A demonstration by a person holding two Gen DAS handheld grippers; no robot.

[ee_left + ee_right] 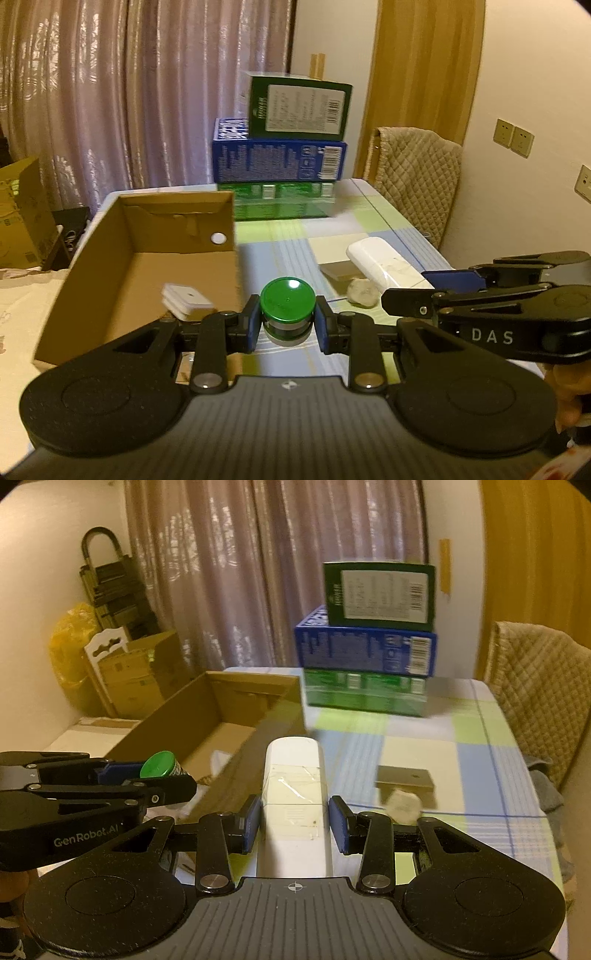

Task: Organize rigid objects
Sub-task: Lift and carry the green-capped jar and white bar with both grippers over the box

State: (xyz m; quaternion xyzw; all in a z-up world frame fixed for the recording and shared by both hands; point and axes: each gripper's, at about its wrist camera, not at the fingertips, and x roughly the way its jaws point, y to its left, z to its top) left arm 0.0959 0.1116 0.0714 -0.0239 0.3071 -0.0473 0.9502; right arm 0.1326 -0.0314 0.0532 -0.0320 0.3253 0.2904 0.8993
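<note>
My left gripper is shut on a small jar with a green lid, held above the checked tablecloth beside the open cardboard box. A small white block lies inside that box. My right gripper is shut on a long white box with clear tape across it, lifted off the table. In the right wrist view the left gripper and its jar hang over the cardboard box. The left wrist view shows the right gripper at the right edge.
A flat tan block and a whitish lump lie on the table. Three cartons are stacked at the table's far end. A quilted chair stands at the right, curtains behind.
</note>
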